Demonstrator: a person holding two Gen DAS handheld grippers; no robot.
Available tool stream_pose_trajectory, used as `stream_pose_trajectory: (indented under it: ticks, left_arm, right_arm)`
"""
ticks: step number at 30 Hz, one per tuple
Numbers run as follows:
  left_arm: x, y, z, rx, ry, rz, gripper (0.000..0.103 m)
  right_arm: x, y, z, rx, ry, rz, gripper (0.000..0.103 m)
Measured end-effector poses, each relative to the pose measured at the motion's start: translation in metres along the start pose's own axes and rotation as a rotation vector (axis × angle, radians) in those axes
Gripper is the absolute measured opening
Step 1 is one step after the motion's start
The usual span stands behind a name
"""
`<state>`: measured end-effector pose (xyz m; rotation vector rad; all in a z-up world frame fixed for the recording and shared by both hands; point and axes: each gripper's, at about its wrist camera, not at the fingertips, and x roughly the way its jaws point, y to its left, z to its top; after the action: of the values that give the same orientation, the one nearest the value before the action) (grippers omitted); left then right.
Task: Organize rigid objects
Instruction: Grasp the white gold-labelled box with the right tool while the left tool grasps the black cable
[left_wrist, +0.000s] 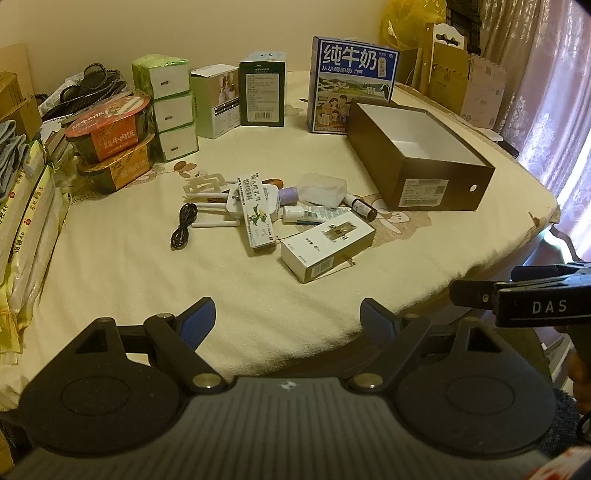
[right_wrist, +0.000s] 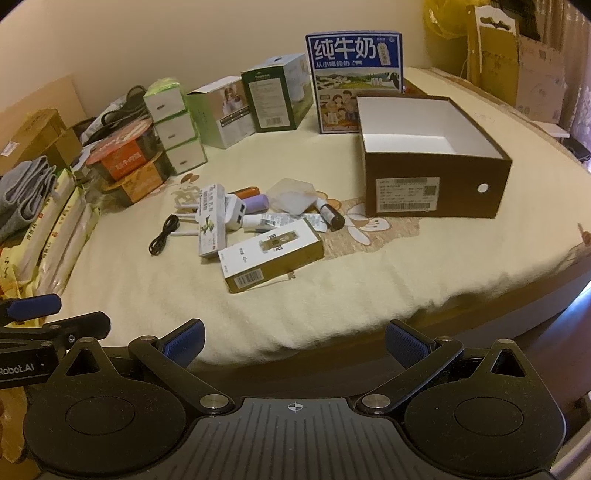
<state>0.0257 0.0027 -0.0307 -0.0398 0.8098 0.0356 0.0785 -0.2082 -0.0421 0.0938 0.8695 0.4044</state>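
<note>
Both grippers, left gripper (left_wrist: 287, 325) and right gripper (right_wrist: 294, 341), are hovering wide-fingered and empty before cluttered small items (right_wrist: 251, 218) lying beside a brown box (right_wrist: 436, 177).

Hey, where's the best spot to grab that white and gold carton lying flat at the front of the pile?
Probably across the narrow width of the white and gold carton, near its middle, coming from above. It lies flat with its long sides exposed, and its barcode end points toward the open right gripper.
</note>
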Motion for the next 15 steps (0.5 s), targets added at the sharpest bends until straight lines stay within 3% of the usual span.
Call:
stream_pose_trajectory:
  ticks: [15]
  left_arm:
    - [0.057,0.03,0.007,-0.029,0.086,0.026,0.083]
  right_arm:
    - [0.069,0.007,0.01,-0.001,0.071,0.005,0.101]
